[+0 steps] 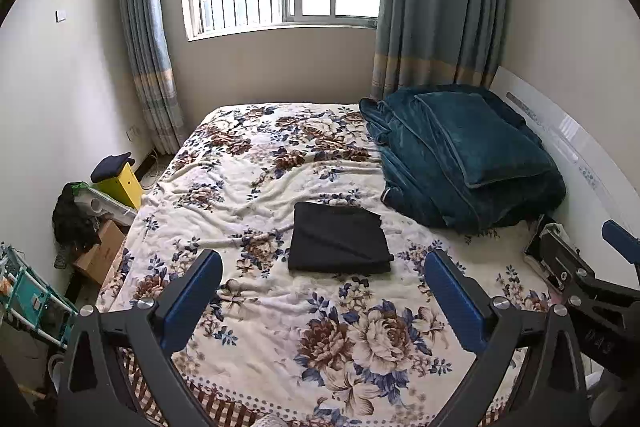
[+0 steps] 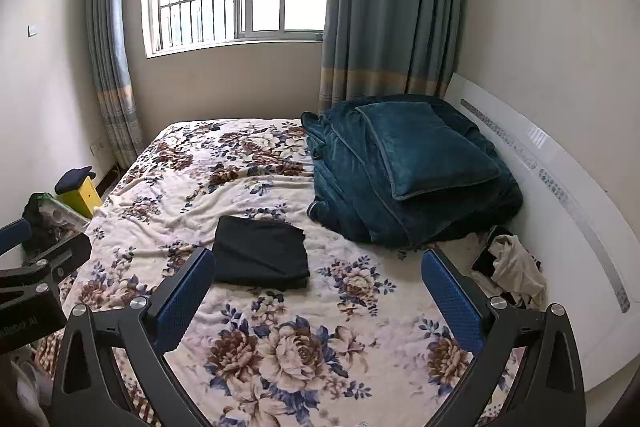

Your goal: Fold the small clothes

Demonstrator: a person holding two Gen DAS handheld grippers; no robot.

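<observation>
A black garment (image 1: 338, 239) lies folded into a flat rectangle in the middle of the floral bedspread (image 1: 256, 171); it also shows in the right wrist view (image 2: 260, 253). My left gripper (image 1: 324, 267) is open and empty, held above the near part of the bed, short of the garment. My right gripper (image 2: 318, 267) is open and empty too, beside the left one, with the garment ahead of its left finger. A small heap of light and dark clothes (image 2: 510, 265) lies at the bed's right edge by the headboard.
A teal blanket with a pillow on it (image 2: 404, 171) is piled at the back right of the bed. A white headboard (image 2: 560, 179) runs along the right. Boxes, a yellow box (image 1: 122, 181) and clutter stand on the floor to the left. Window and curtains stand behind.
</observation>
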